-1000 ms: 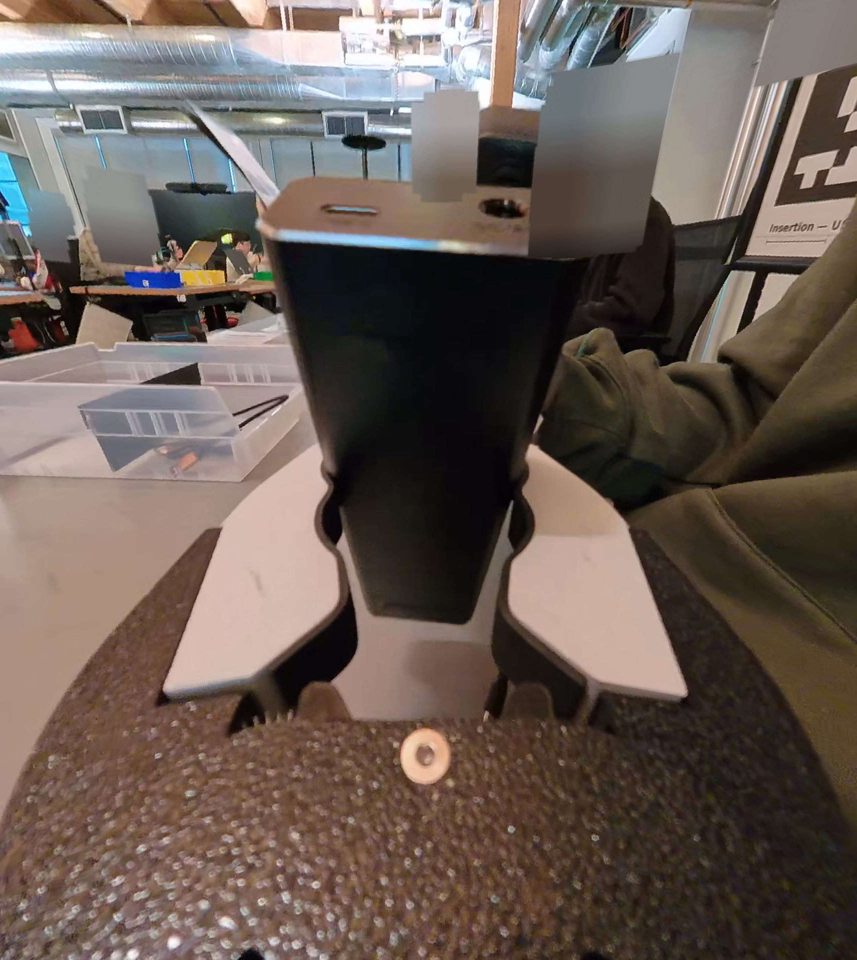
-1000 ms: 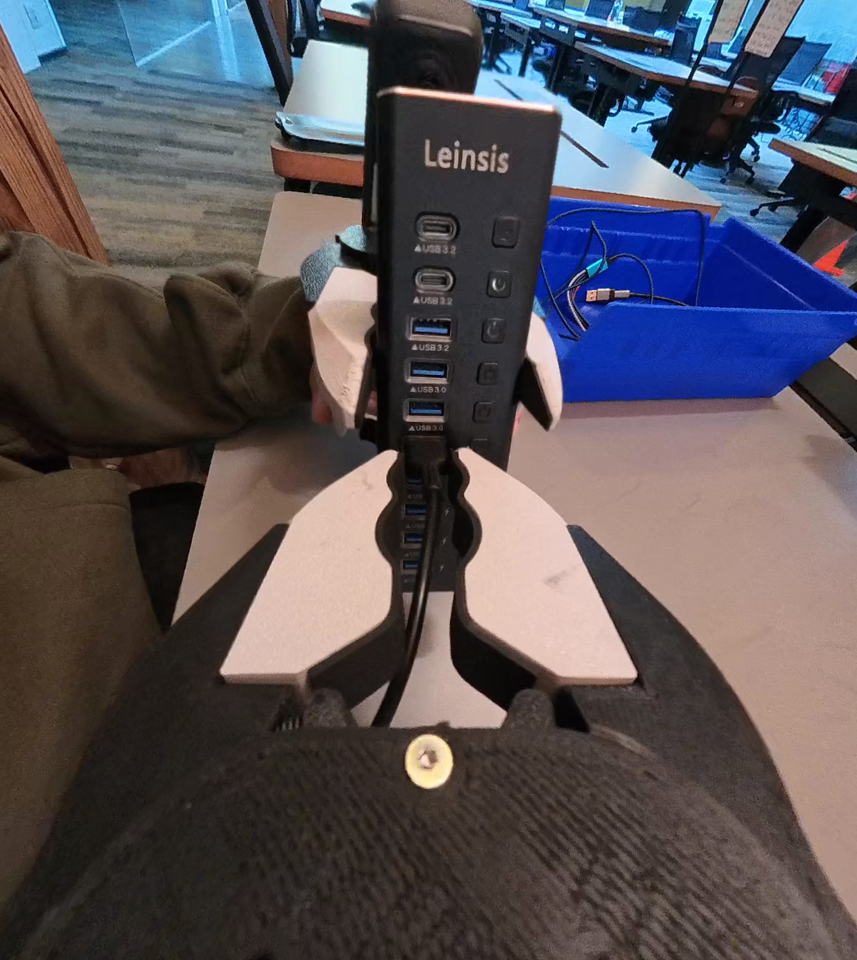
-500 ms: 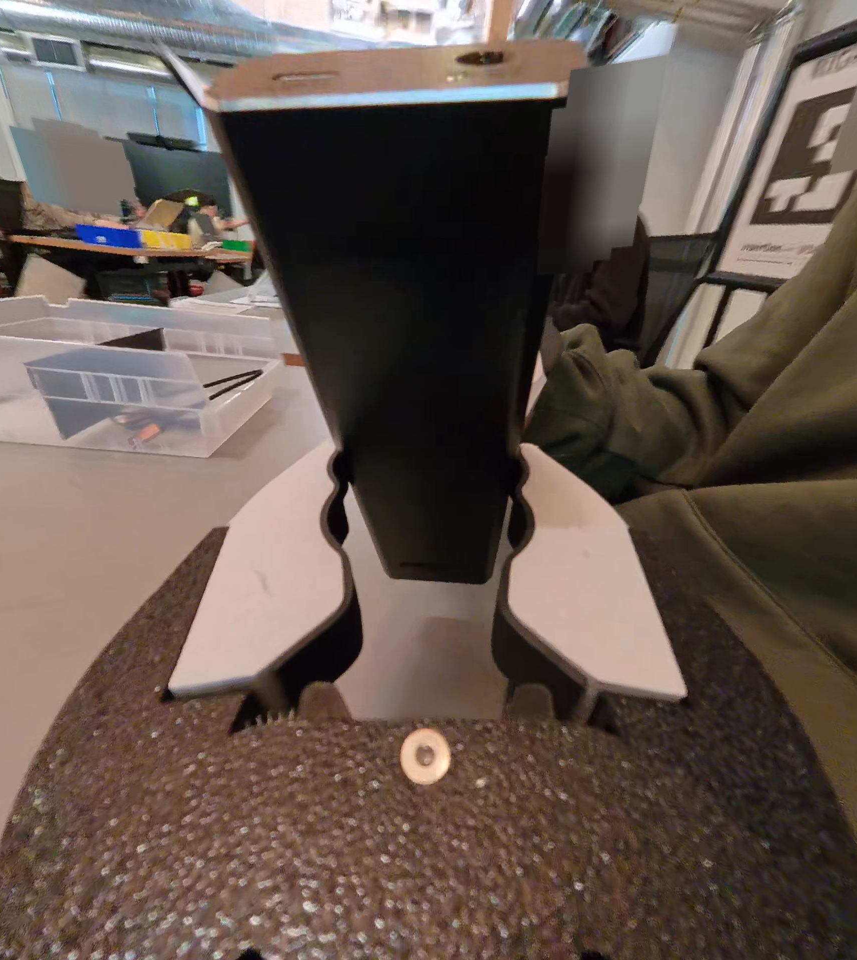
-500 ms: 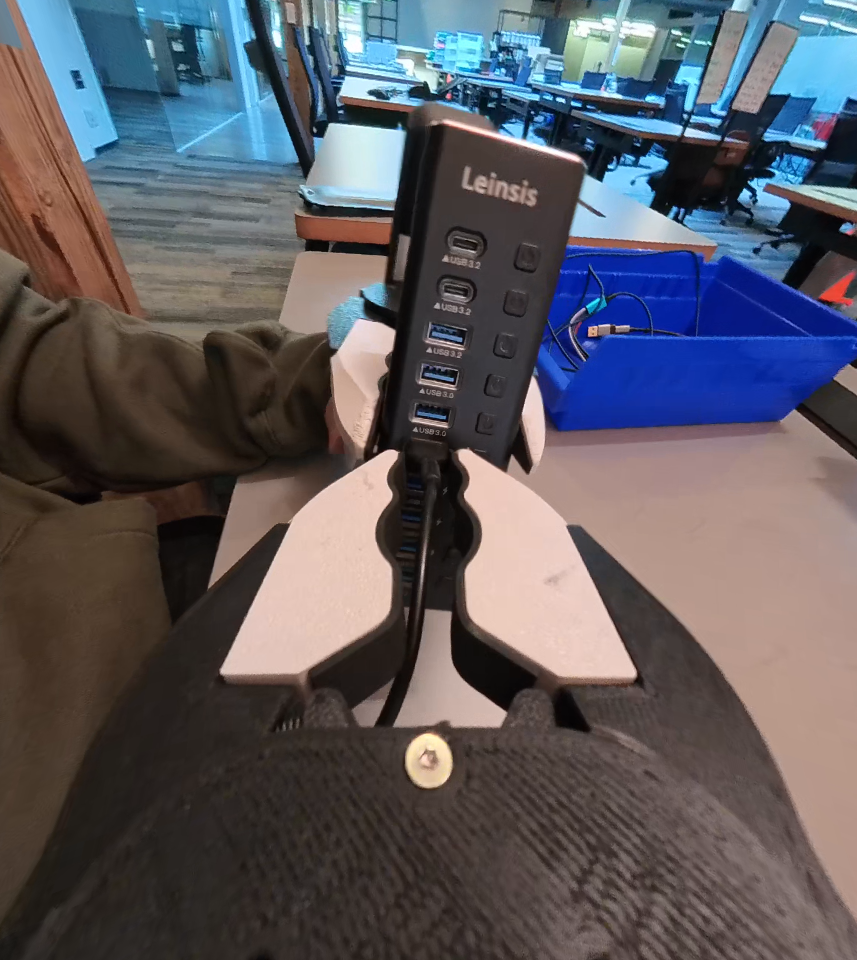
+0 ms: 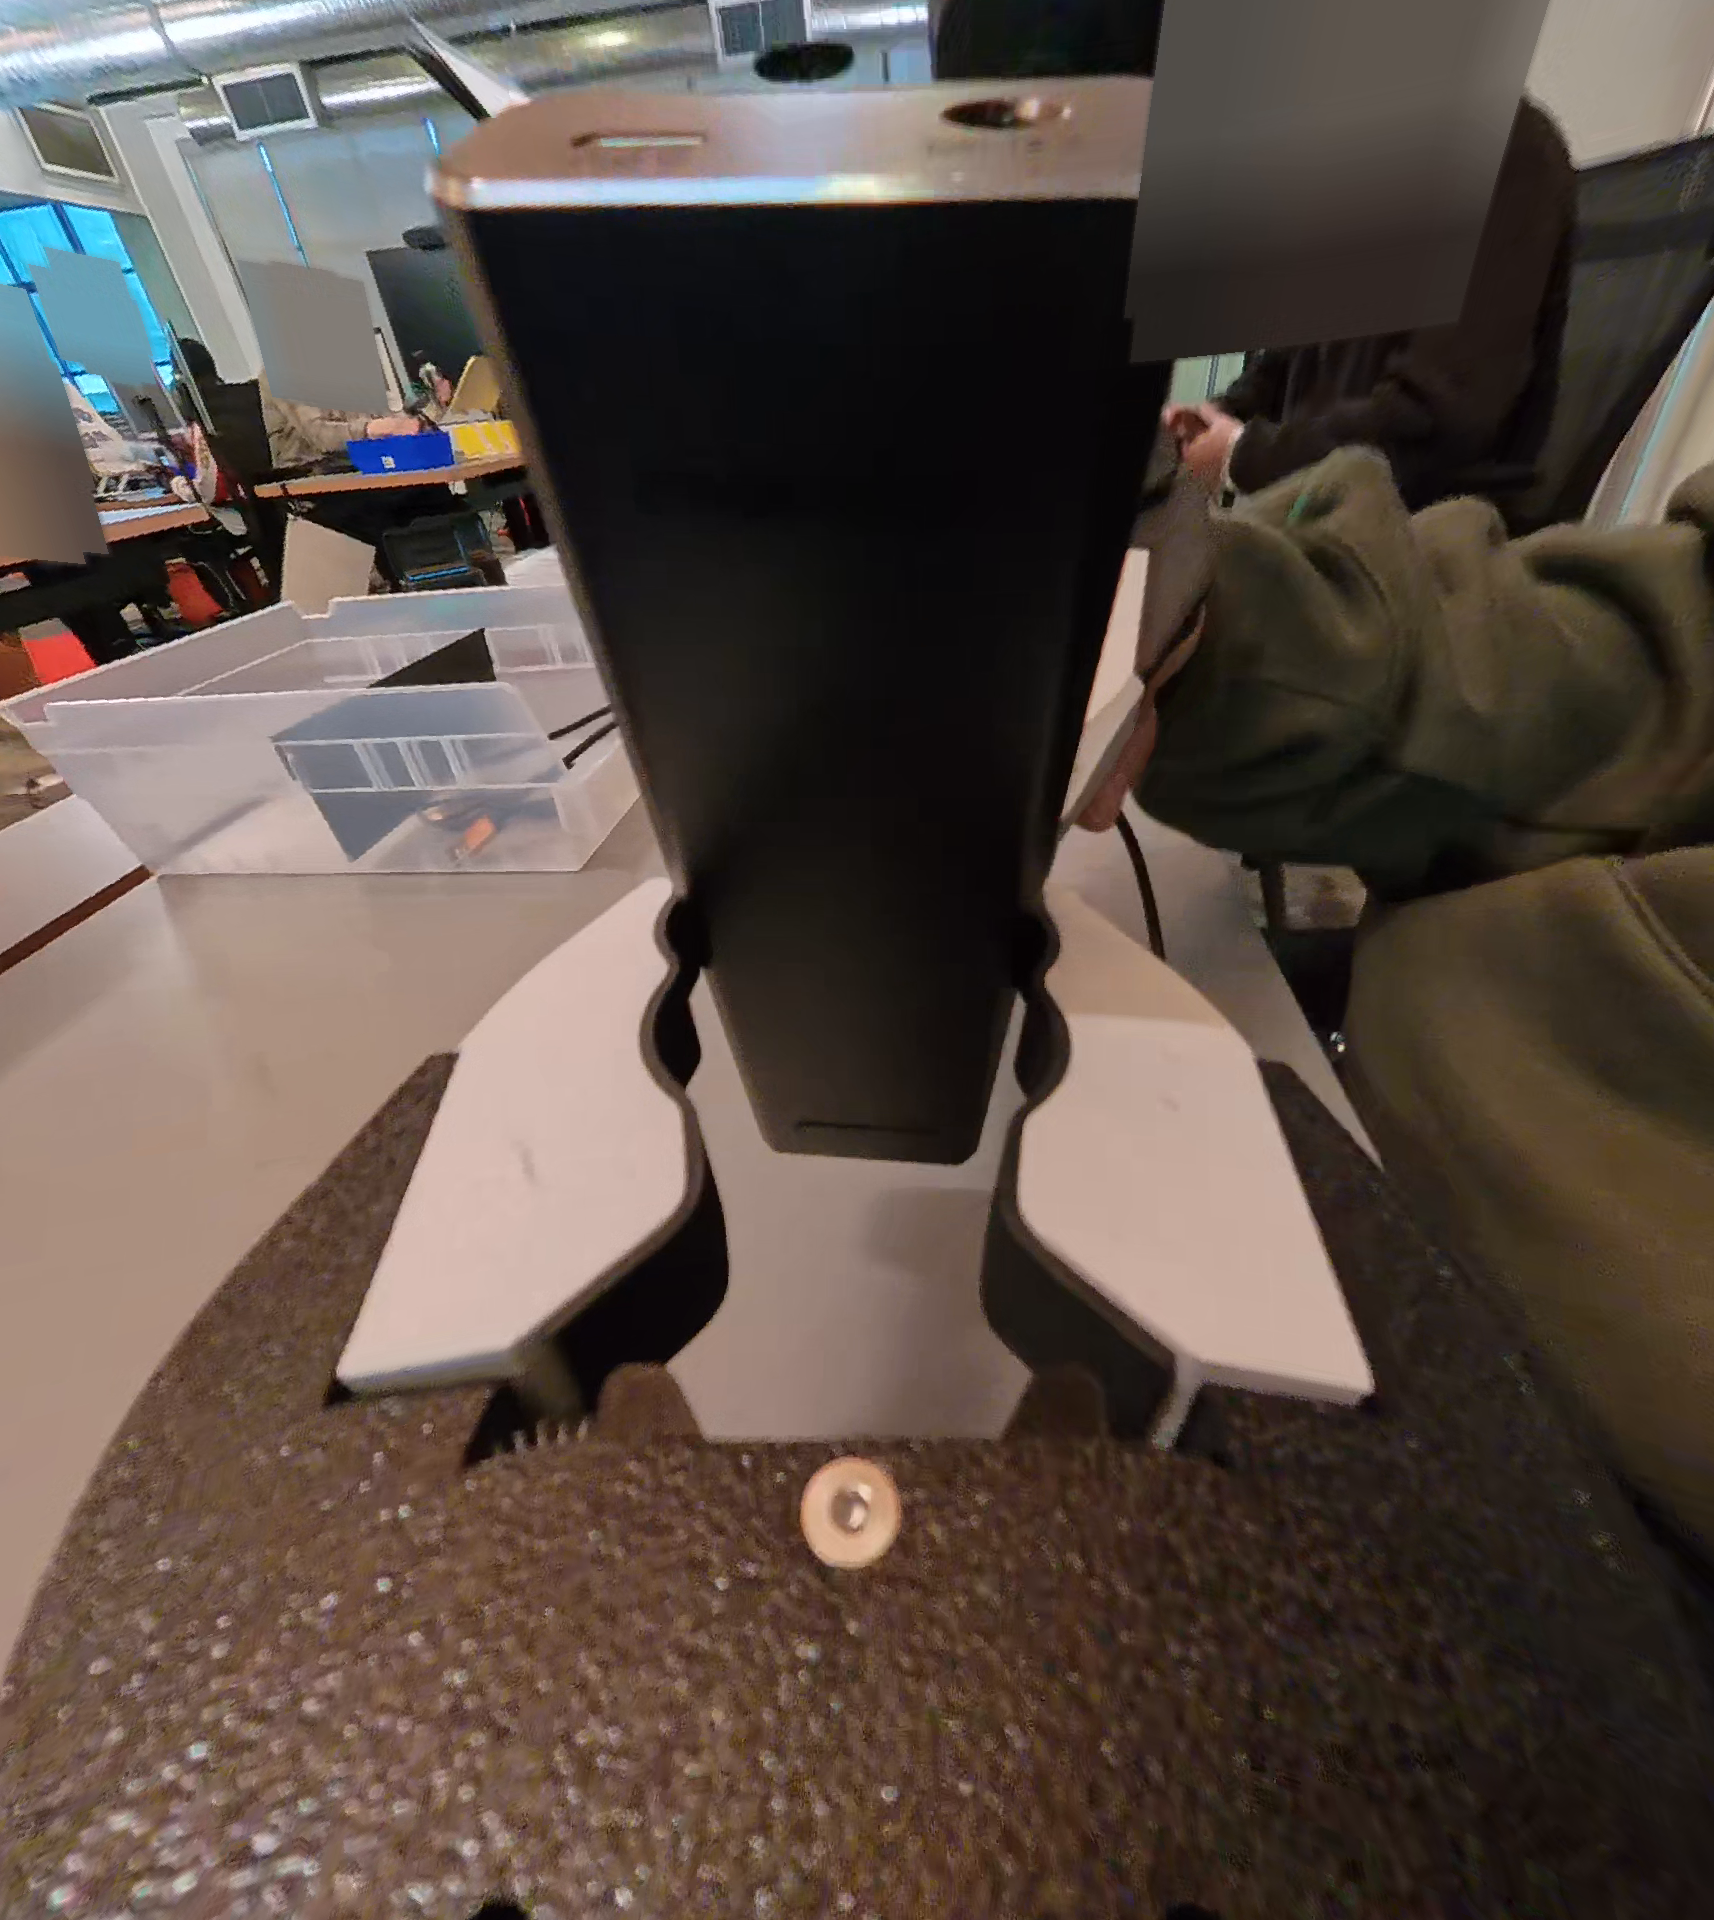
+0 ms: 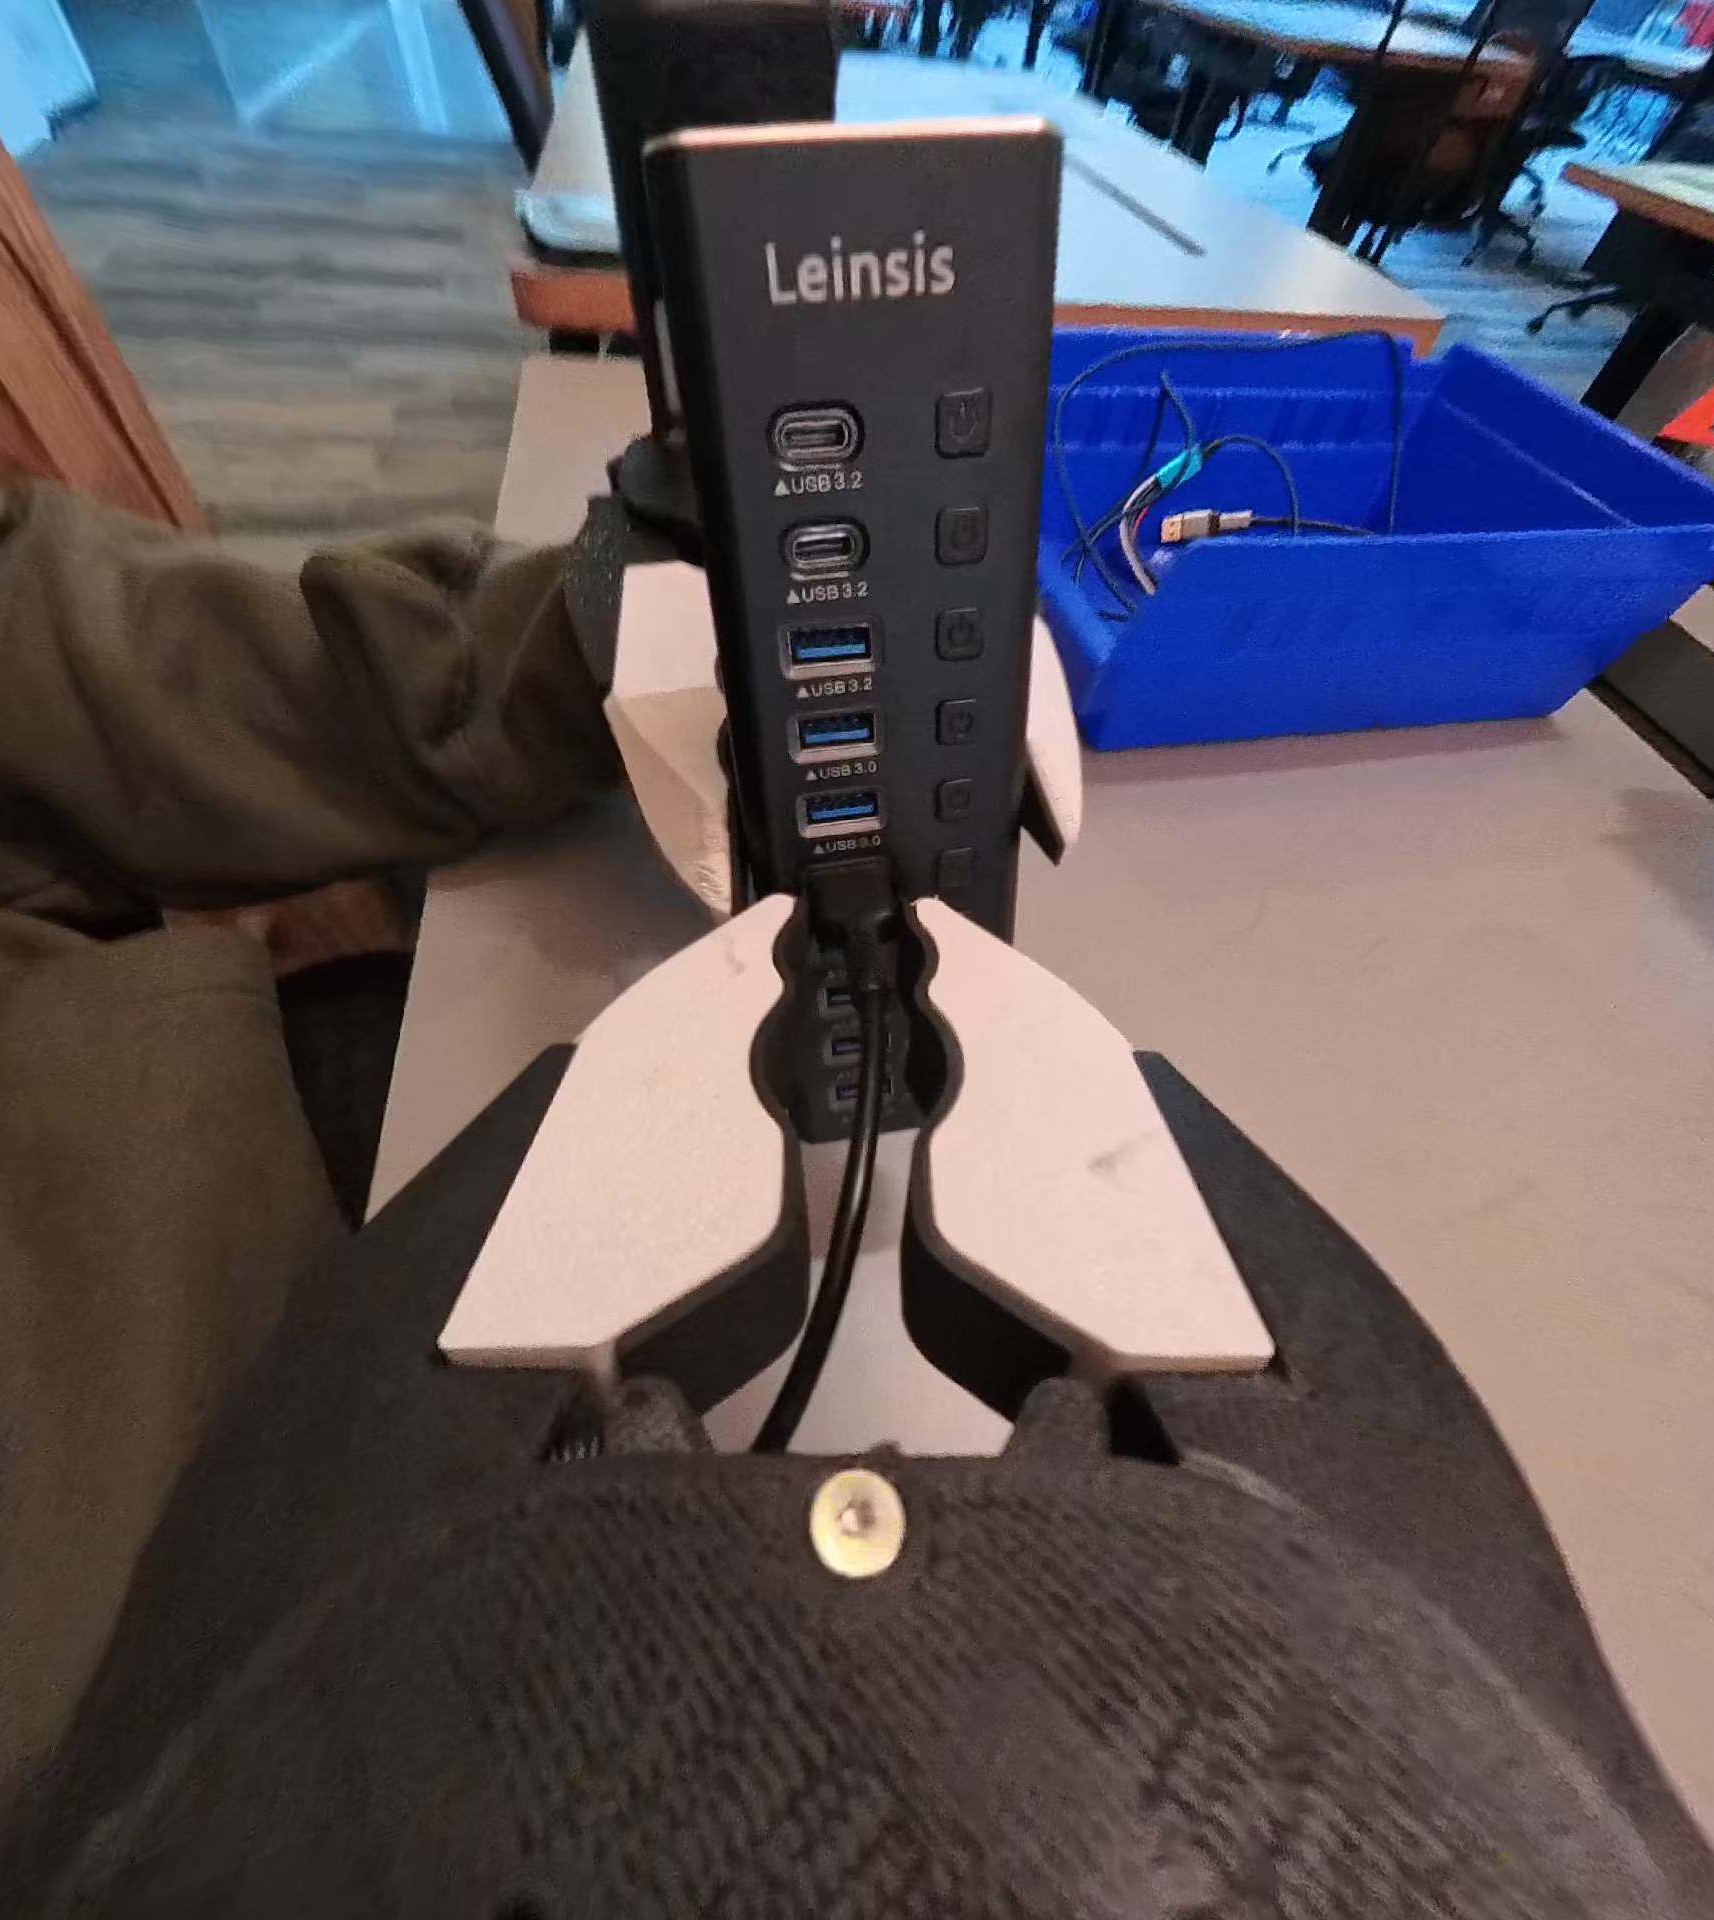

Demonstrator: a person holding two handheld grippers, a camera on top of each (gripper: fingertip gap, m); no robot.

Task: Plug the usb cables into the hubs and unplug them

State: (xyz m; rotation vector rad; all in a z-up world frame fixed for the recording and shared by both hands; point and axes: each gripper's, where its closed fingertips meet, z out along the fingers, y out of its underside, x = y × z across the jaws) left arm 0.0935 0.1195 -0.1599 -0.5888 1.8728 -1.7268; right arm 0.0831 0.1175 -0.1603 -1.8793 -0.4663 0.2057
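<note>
While the left hand-held gripper (image 5: 853,935) clamps the hub (image 6: 874,582), the right hand-held gripper (image 6: 853,925) pinches its plug (image 6: 848,899) near a blue bin (image 6: 1435,623).

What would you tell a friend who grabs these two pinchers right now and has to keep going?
Left gripper: shut on the black hub, standing it upright over the table.
Right gripper: shut on the black cable plug, which sits at a port on the hub's front.
Whether the plug is fully in, I cannot tell.
More cables lie in the blue bin.
Left: finish this plug, then the rest.
</note>
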